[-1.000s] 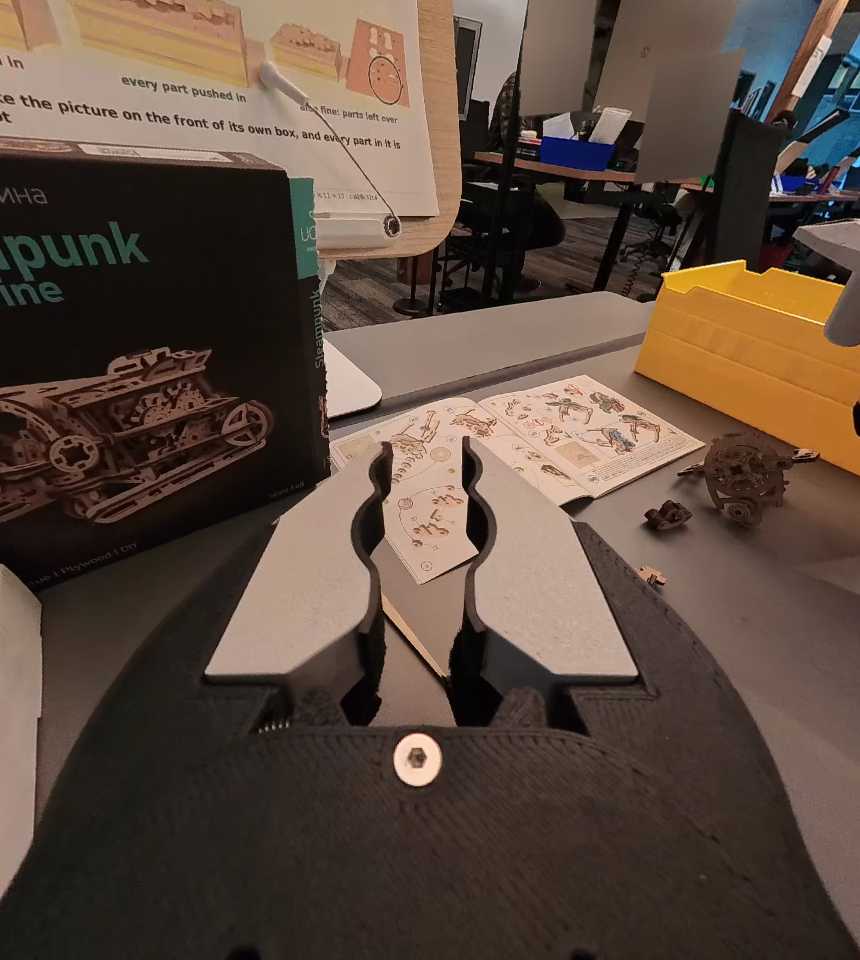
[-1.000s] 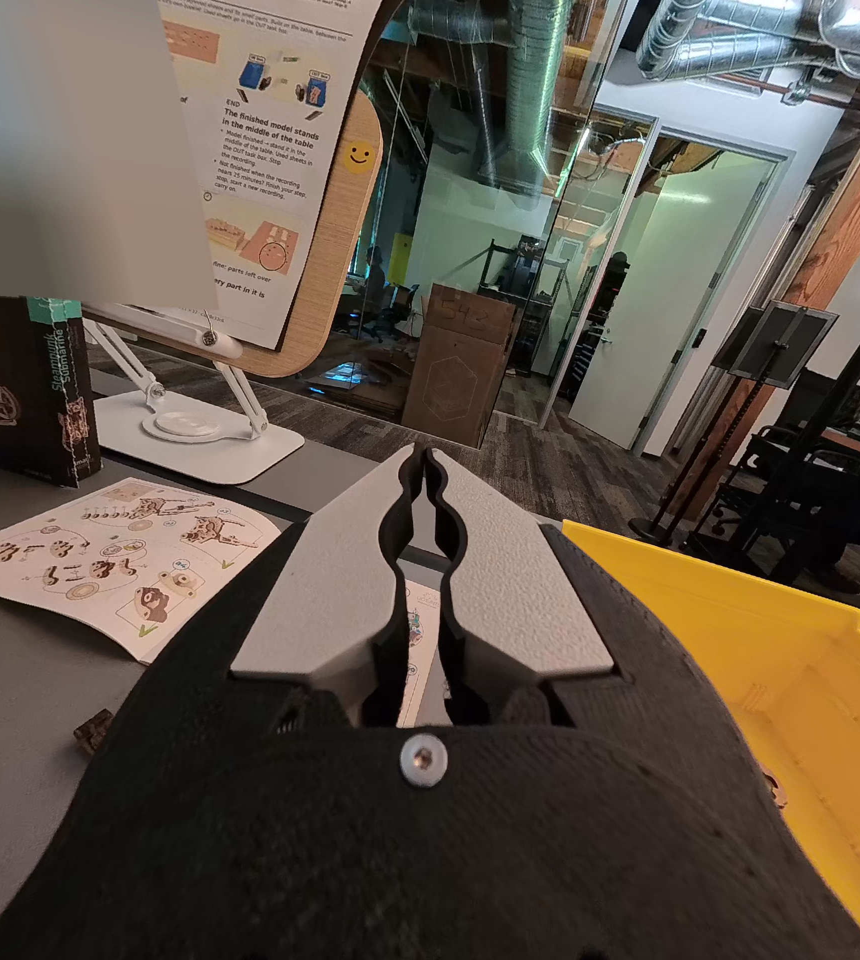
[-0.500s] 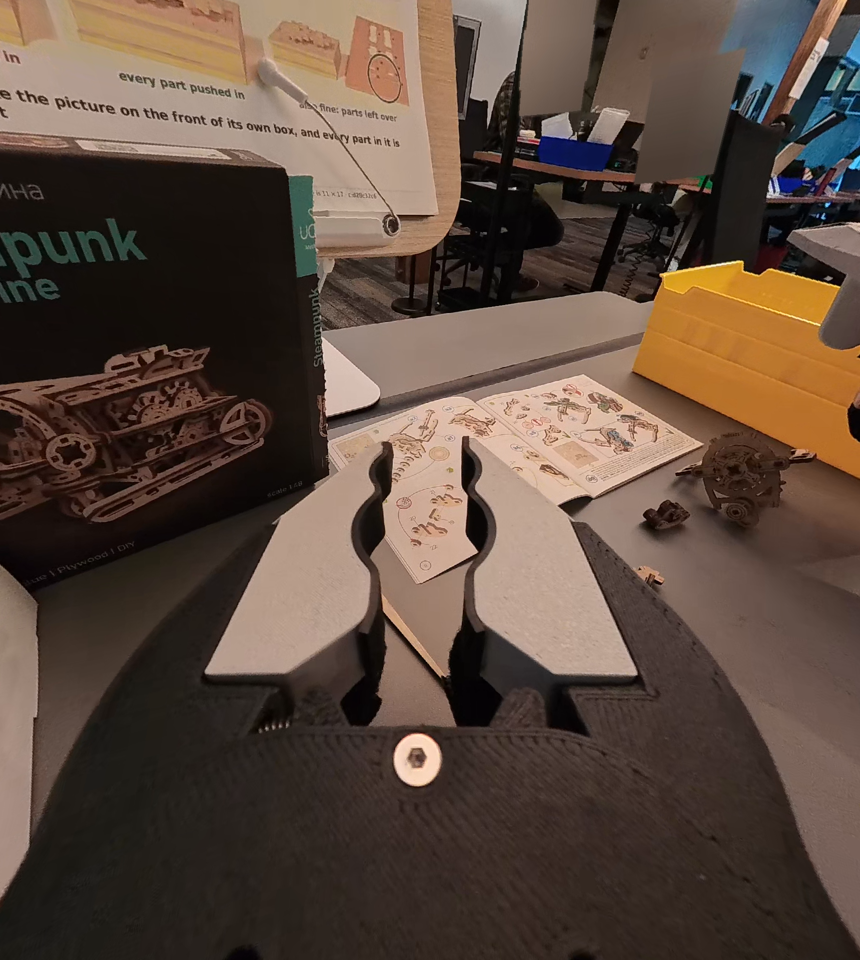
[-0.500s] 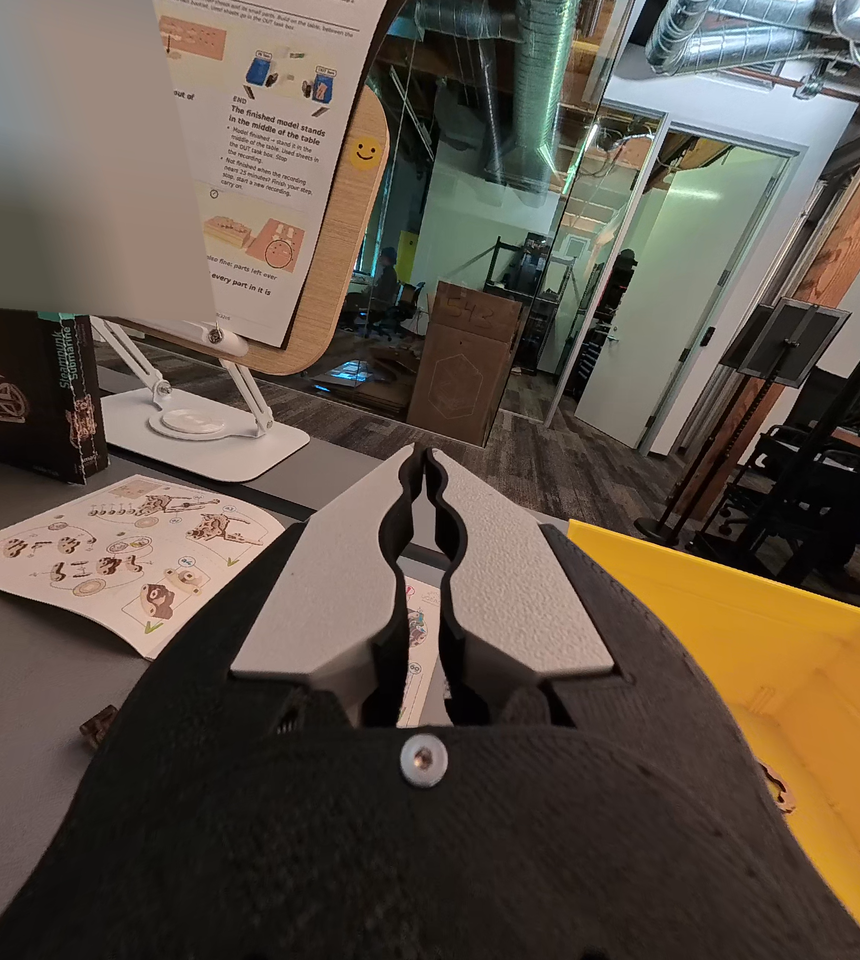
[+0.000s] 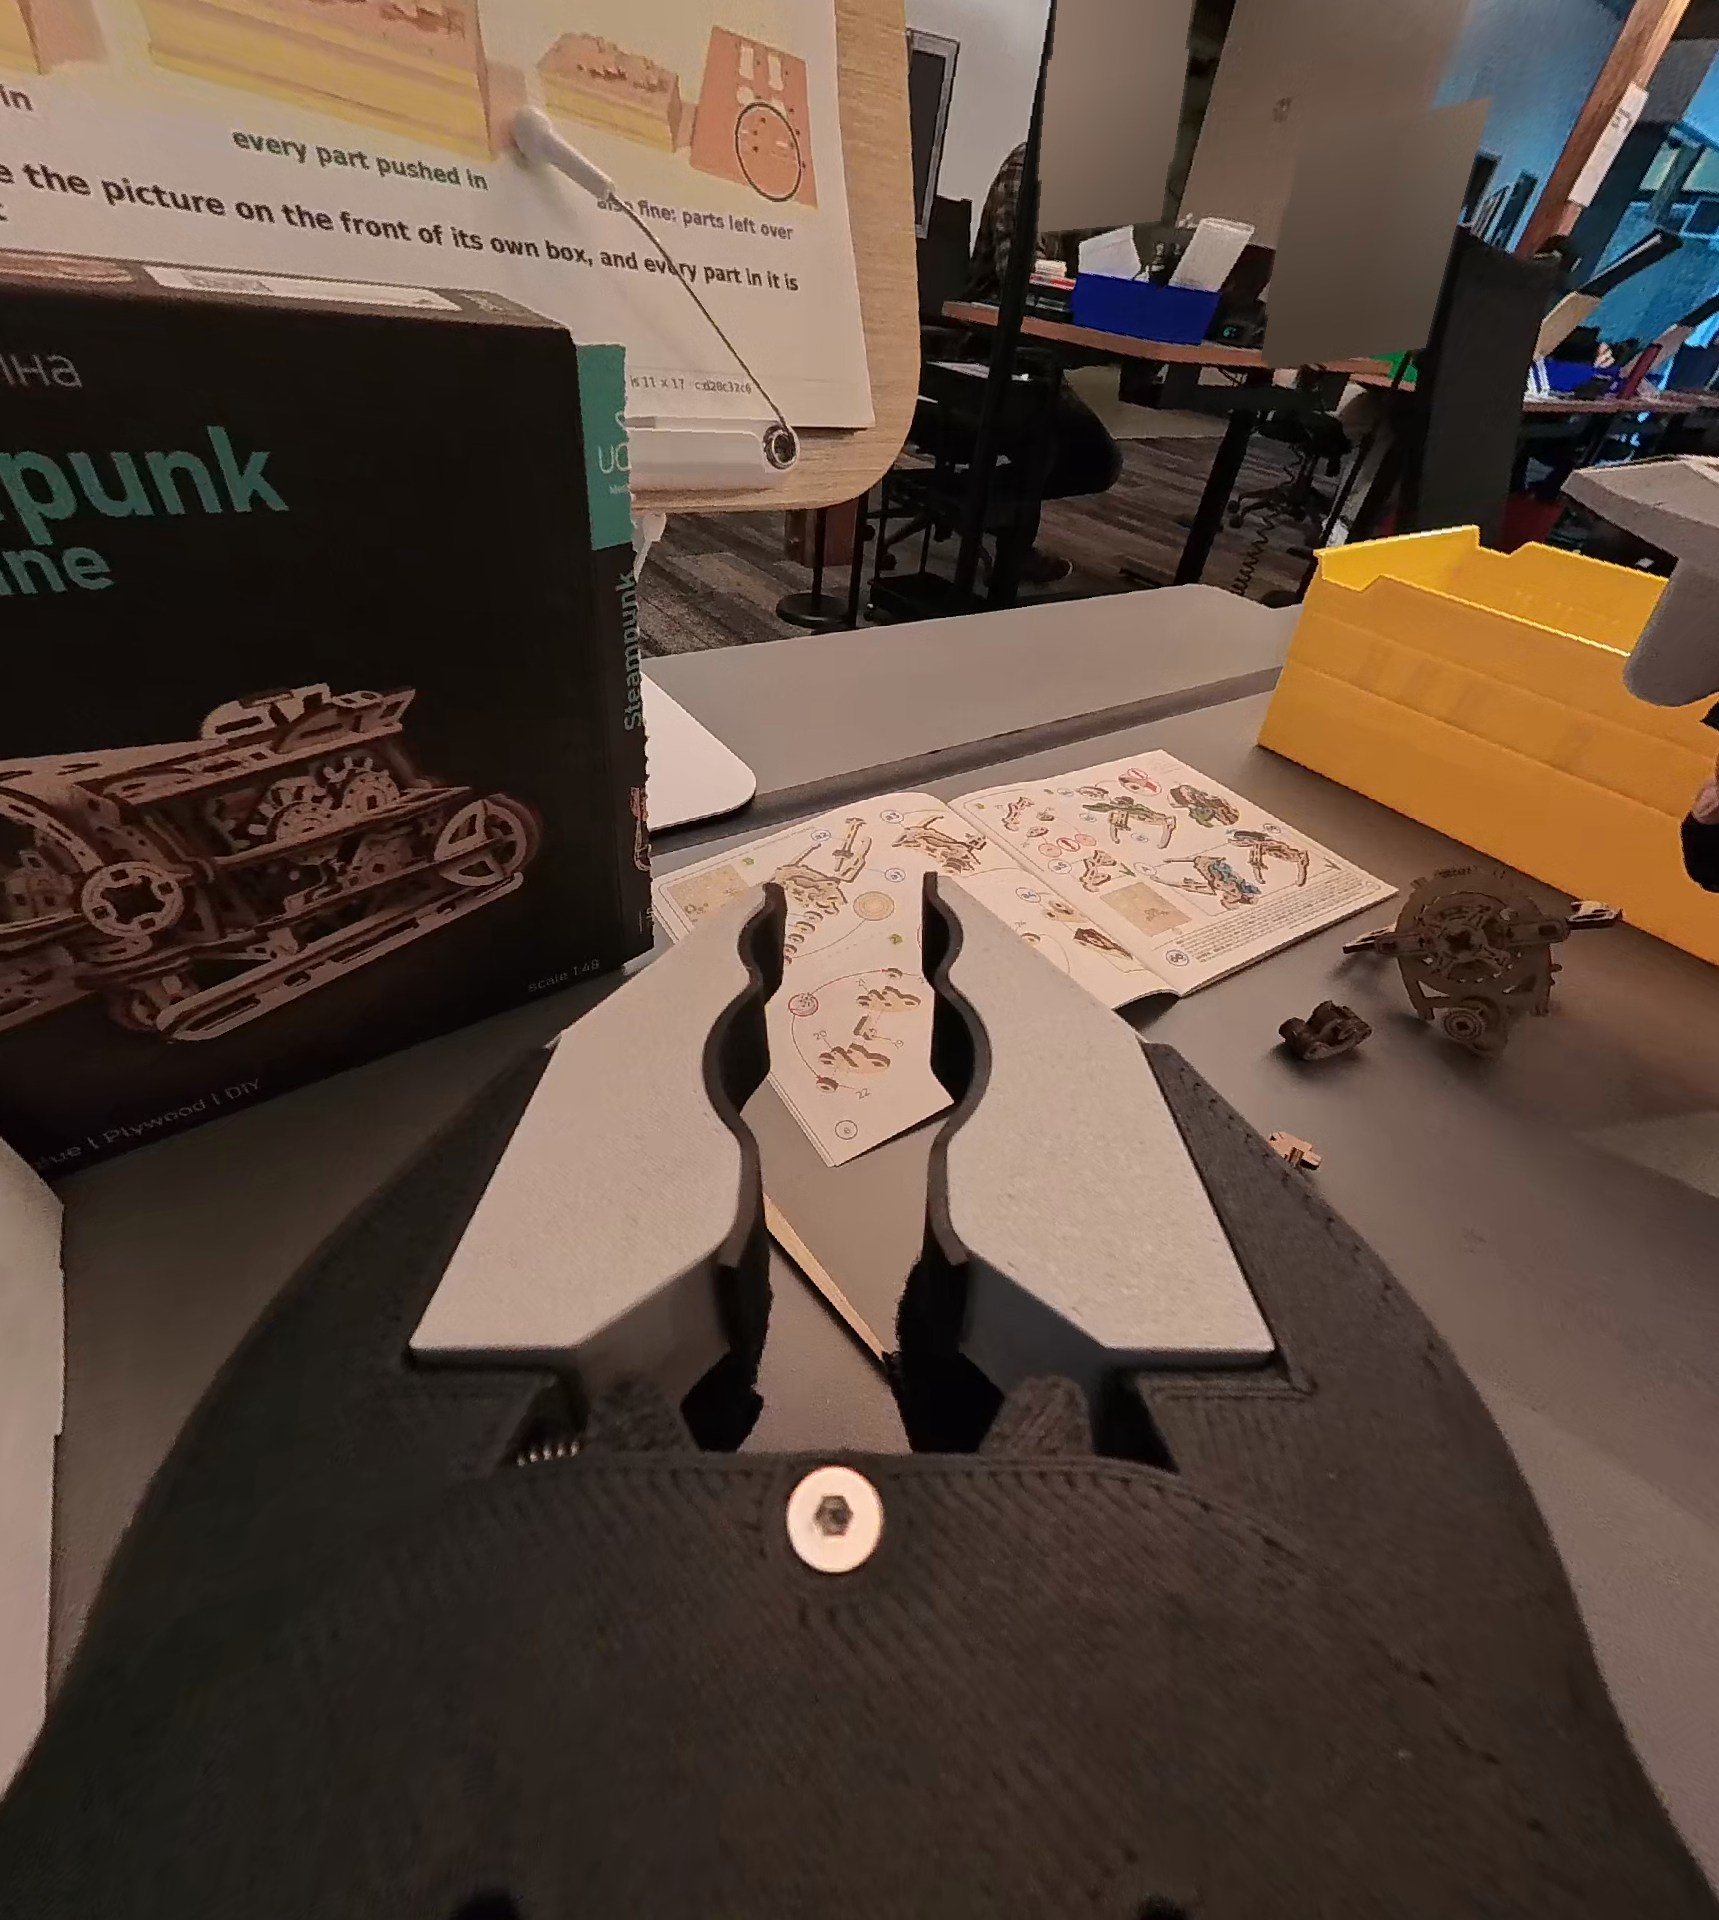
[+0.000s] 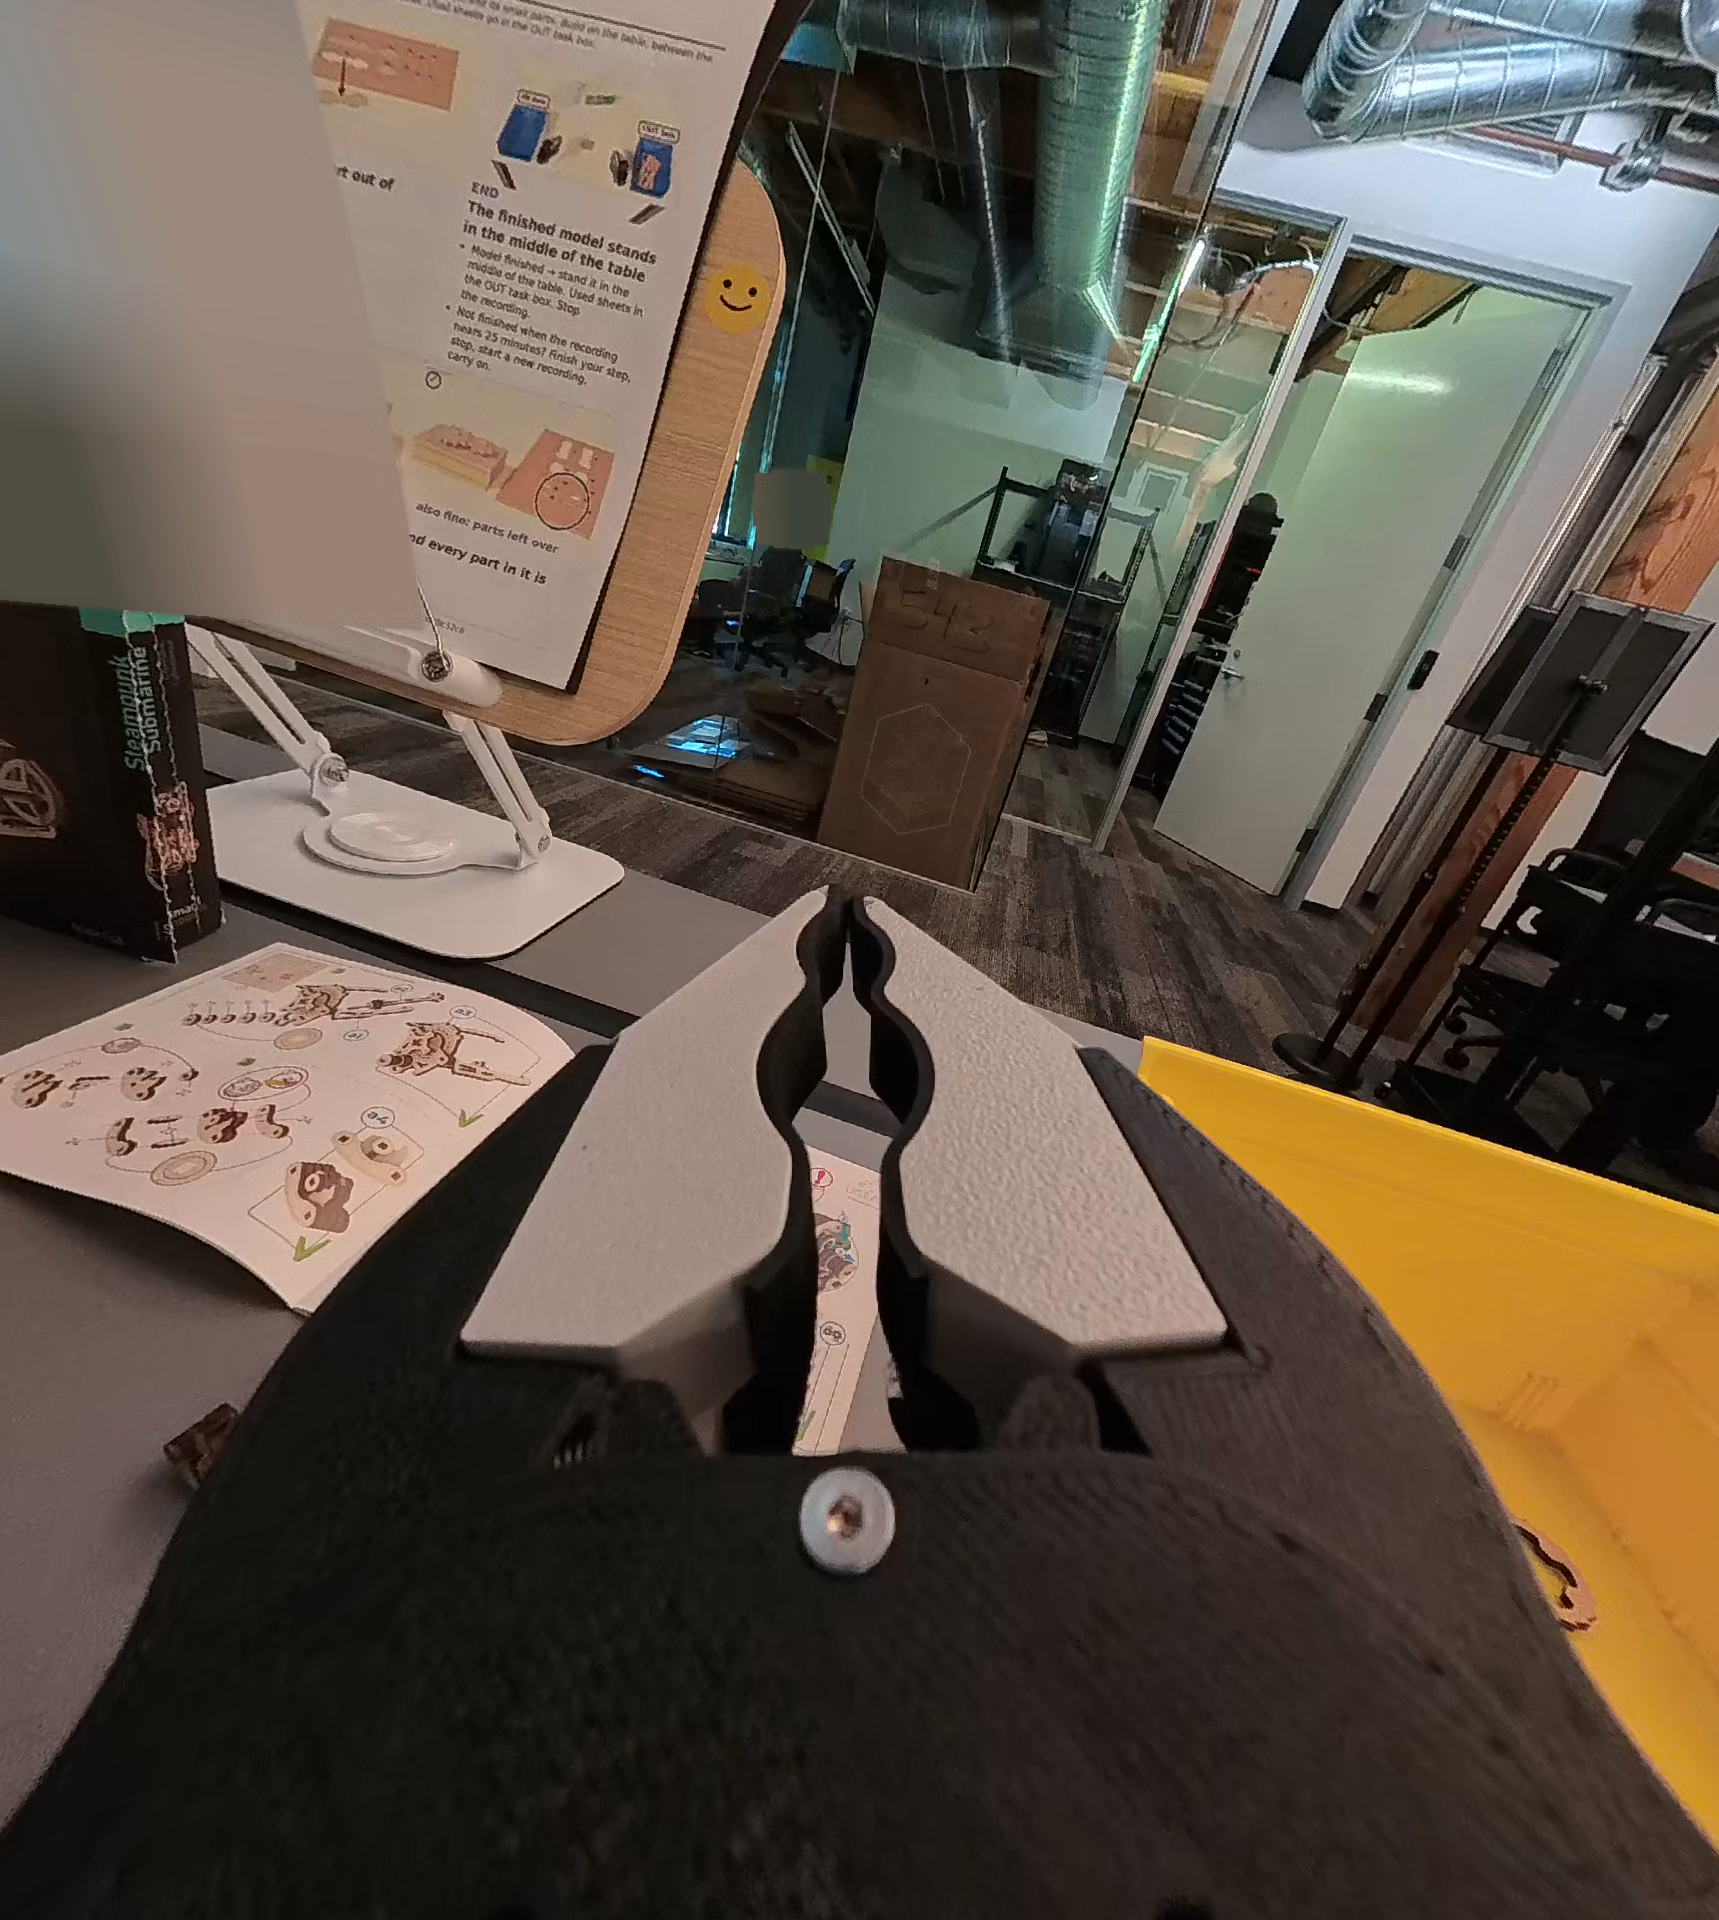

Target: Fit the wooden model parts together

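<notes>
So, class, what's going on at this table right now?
A person is building a wooden model with two hand-held grippers, but neither holds anything. The left hand-held gripper is open above the instruction booklet. The right hand-held gripper is shut and empty, near the yellow bin. A partly built wheel assembly and a small dark wooden piece lie untouched on the grey table, with the kit box standing behind.

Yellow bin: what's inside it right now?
In the right wrist view the yellow bin shows one small wooden part on its floor near the right gripper. The gripper body hides the bin's near left corner, and the rest runs out of frame.
</notes>
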`<move>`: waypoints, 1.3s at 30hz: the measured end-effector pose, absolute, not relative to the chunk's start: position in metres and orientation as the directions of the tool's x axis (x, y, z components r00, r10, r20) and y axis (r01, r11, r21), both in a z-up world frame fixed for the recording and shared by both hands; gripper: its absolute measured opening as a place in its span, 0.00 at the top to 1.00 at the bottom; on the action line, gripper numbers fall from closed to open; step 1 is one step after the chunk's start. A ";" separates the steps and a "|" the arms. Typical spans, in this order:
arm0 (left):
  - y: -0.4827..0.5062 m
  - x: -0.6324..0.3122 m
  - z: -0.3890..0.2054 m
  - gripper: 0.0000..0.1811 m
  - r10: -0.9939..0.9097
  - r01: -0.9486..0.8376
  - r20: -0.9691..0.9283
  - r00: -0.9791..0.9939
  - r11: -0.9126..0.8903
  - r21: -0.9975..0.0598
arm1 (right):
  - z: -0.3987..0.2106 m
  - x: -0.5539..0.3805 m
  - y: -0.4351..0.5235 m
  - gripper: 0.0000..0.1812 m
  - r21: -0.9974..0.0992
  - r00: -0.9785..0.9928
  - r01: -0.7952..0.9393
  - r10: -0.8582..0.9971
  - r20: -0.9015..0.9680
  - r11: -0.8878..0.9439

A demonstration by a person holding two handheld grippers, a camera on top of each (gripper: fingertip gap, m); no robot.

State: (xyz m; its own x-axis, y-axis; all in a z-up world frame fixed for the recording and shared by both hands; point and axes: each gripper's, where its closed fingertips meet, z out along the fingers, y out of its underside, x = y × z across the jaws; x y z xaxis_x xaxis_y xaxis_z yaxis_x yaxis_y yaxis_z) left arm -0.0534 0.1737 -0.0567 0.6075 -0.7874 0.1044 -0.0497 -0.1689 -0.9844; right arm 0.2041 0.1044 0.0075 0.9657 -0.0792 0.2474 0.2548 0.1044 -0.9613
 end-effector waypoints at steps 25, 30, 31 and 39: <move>0.173 -0.049 -0.058 0.87 -0.798 -0.025 0.153 0.583 -0.206 -0.978 | -0.079 0.167 0.080 0.92 -0.676 0.943 0.253 0.333 0.012 -0.692; 0.173 -0.049 -0.058 0.87 -0.799 -0.026 0.150 0.582 -0.203 -0.979 | -0.077 0.167 0.080 0.89 -0.675 0.960 0.102 0.249 -0.125 -0.730; 0.173 -0.049 -0.058 0.87 -0.799 -0.025 0.153 0.581 -0.205 -0.978 | -0.082 0.166 0.078 0.89 -0.653 0.961 0.099 0.242 -0.132 -0.751; 0.173 -0.049 -0.057 0.88 -0.802 -0.020 0.162 0.575 -0.211 -0.977 | -0.112 0.163 0.074 0.88 -0.543 0.970 0.052 0.172 -0.172 -0.838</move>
